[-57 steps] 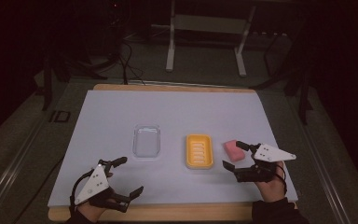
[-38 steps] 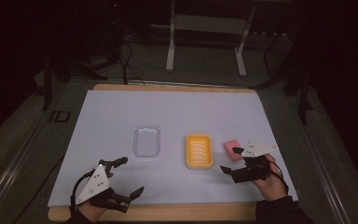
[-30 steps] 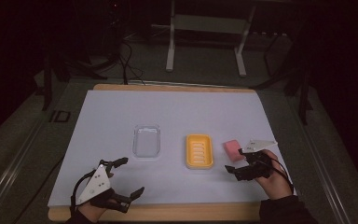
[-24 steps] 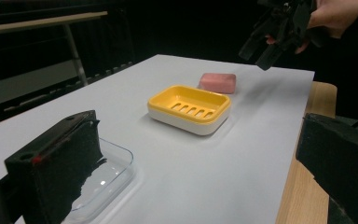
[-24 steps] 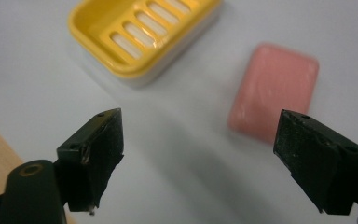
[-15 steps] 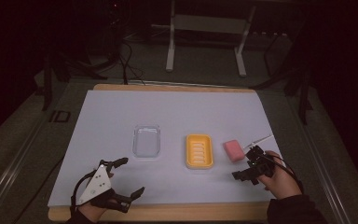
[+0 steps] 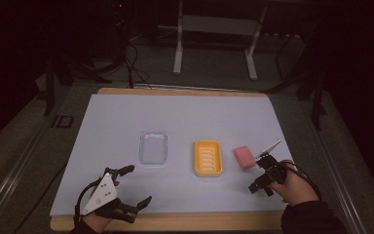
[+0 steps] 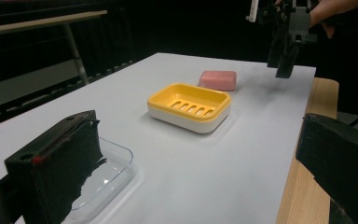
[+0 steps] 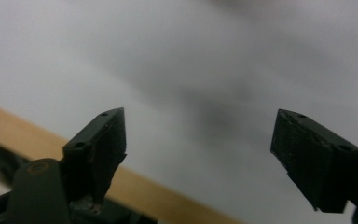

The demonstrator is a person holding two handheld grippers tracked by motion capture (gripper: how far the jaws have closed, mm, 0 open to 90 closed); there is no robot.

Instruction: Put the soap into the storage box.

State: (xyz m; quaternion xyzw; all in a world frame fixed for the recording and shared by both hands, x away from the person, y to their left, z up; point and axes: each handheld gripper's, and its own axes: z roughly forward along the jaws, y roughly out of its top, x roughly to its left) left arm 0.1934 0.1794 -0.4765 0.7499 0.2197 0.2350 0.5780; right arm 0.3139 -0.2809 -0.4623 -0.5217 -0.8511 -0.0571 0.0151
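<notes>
Right gripper [image 7: 264, 176] sits at the near right of the table [image 7: 126, 117], jaws spread wide and empty, tilted down toward the white surface — in the right gripper view its two black jaws stand well apart over blurred table and a strip of wooden edge. The pink soap [image 7: 244, 157] lies flat on the table just beyond and to the left of that gripper, near but not touching it. Further left of the soap, just beside it, is the yellow dish [image 7: 208, 158], empty, slotted bottom up. Left of that, apart, a clear lid [image 7: 153, 147].

Left gripper [image 7: 130, 185] rests at the near left edge, jaws also wide apart, nothing between them — the lid is just ahead of it, and in its own view the dish [image 8: 189, 106] and soap [image 8: 218, 80] lie farther off, with the right gripper [image 8: 284, 51] hanging above the table beyond them.
</notes>
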